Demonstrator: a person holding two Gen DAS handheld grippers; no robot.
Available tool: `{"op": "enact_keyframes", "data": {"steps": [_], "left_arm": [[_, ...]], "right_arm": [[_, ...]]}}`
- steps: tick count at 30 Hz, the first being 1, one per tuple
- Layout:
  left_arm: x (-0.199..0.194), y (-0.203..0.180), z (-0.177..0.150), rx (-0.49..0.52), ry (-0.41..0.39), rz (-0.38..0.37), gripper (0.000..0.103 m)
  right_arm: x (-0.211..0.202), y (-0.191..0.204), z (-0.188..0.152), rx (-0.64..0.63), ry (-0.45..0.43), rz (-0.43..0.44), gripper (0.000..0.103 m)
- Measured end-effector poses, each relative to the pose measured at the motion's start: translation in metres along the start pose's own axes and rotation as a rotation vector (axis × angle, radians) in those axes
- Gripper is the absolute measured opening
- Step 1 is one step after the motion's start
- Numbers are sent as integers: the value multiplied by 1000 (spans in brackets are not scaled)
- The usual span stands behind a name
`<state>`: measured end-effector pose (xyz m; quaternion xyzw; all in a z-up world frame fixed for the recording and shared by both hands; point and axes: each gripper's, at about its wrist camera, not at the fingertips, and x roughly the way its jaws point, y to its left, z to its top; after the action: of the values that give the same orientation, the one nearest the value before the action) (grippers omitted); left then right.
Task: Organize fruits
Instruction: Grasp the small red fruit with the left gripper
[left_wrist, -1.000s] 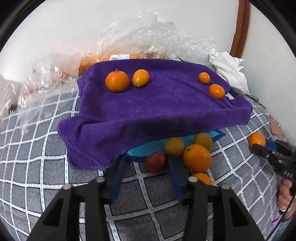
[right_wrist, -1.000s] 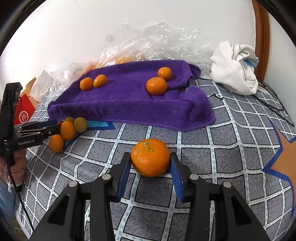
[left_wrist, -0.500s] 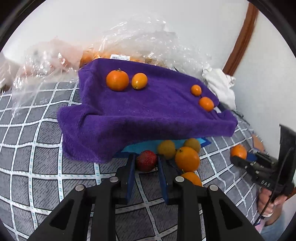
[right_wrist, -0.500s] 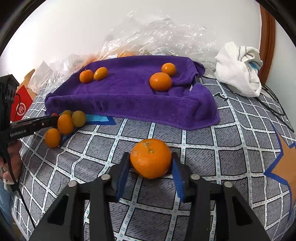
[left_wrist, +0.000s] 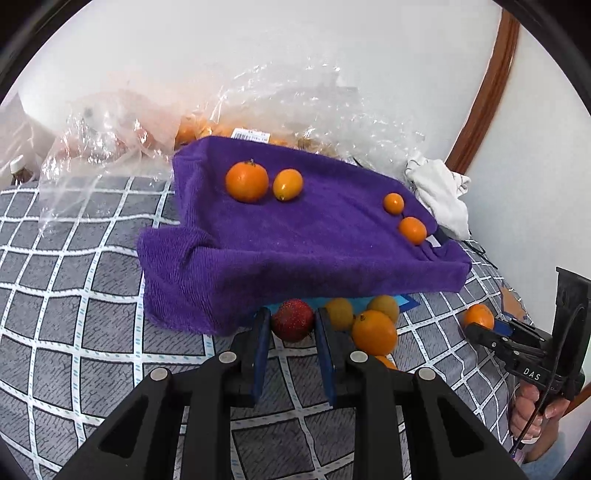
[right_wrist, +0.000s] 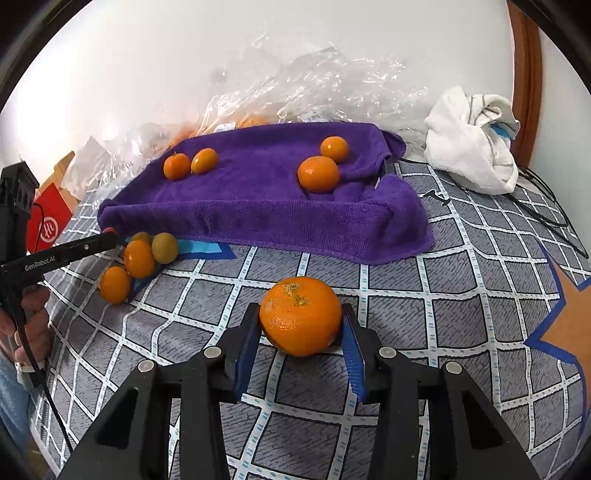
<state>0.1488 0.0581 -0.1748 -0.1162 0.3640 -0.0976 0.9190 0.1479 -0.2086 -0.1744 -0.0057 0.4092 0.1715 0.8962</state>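
Observation:
My left gripper (left_wrist: 291, 325) is shut on a small red fruit (left_wrist: 293, 319) at the front edge of the purple towel (left_wrist: 295, 236). Beside it lie several orange and yellowish fruits (left_wrist: 373, 331) on the checked cover. Two pairs of orange fruits sit on the towel, one pair at the left (left_wrist: 246, 181) and one at the right (left_wrist: 412, 229). My right gripper (right_wrist: 301, 325) is shut on a large orange (right_wrist: 300, 315) and holds it just above the cover. The towel shows in the right wrist view (right_wrist: 258, 199), with the loose fruits (right_wrist: 139, 257) at its left.
Crumpled clear plastic bags (left_wrist: 280, 110) with more fruit lie behind the towel against the wall. A white cloth (right_wrist: 472, 140) lies at the back right, with black cables (right_wrist: 546, 214) beside it. A red packet (right_wrist: 50, 227) is at the far left.
My left gripper closed on the red fruit and lifted slightly, tilting toward the towel. My right gripper raised the orange a little.

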Motion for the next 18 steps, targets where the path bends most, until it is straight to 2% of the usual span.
{"op": "enact_keyframes", "data": {"steps": [6, 11, 18], "left_arm": [[-9, -4, 1, 27, -43, 2, 23], [-16, 0, 4, 5, -84, -8, 23], [-26, 7, 9, -37, -121, -11, 23]], "right_arm": [[-4, -4, 1, 18, -19, 6, 42], [-8, -9, 8, 59, -17, -5, 42], [-30, -6, 47, 37, -84, -26, 42]]}}
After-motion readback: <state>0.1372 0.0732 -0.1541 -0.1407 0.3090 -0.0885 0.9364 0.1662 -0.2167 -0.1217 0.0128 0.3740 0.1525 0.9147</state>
